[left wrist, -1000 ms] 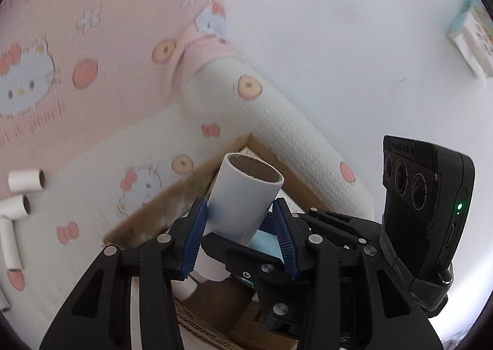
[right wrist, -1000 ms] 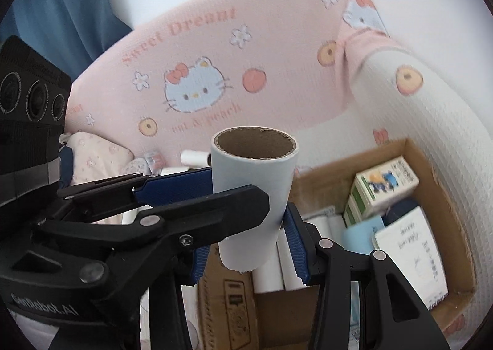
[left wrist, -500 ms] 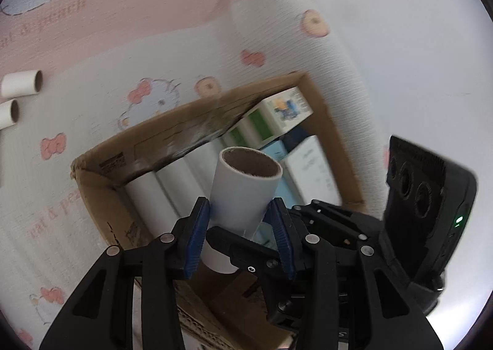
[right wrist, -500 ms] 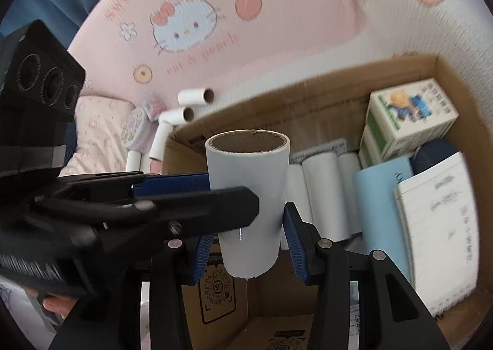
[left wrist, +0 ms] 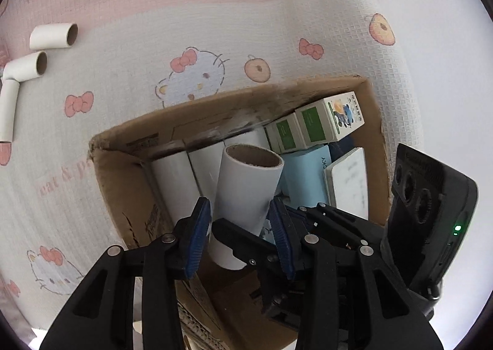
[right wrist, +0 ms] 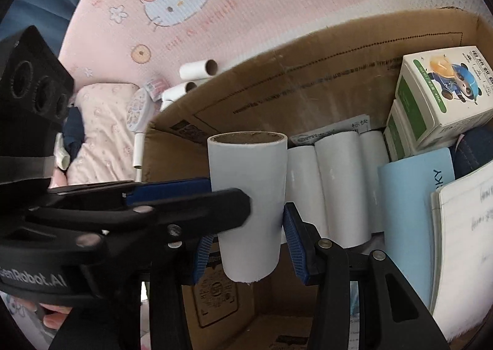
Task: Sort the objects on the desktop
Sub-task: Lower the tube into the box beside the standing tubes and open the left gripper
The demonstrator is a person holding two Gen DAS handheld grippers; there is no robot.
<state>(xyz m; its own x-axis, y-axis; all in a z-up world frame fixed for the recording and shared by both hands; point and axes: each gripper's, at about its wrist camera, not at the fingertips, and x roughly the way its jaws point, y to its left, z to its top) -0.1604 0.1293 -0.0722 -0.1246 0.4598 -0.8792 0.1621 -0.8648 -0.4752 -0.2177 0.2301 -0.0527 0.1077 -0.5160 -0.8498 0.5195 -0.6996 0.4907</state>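
Note:
A white paper tube (left wrist: 246, 186) with a brown cardboard core stands upright over the open cardboard box (left wrist: 215, 103). My left gripper (left wrist: 238, 220) has its blue pads against both sides of the tube. In the right wrist view my right gripper (right wrist: 248, 242) is shut on the same tube (right wrist: 249, 196) lower down. There the left gripper (right wrist: 228, 199) reaches in from the left and clasps the tube across its middle. The tube's lower end hangs above the box floor.
Three white tubes (right wrist: 339, 180) lie side by side in the box (right wrist: 308, 42), beside green-and-white cartons (right wrist: 443, 97), a light blue booklet (right wrist: 413, 211) and a notebook (right wrist: 462, 242). Loose tubes (left wrist: 52, 35) lie on the cartoon-print bedding (left wrist: 215, 26).
Both grippers have sunk with the tube toward the box and tipped further down. The box interior now fills much more of both views.

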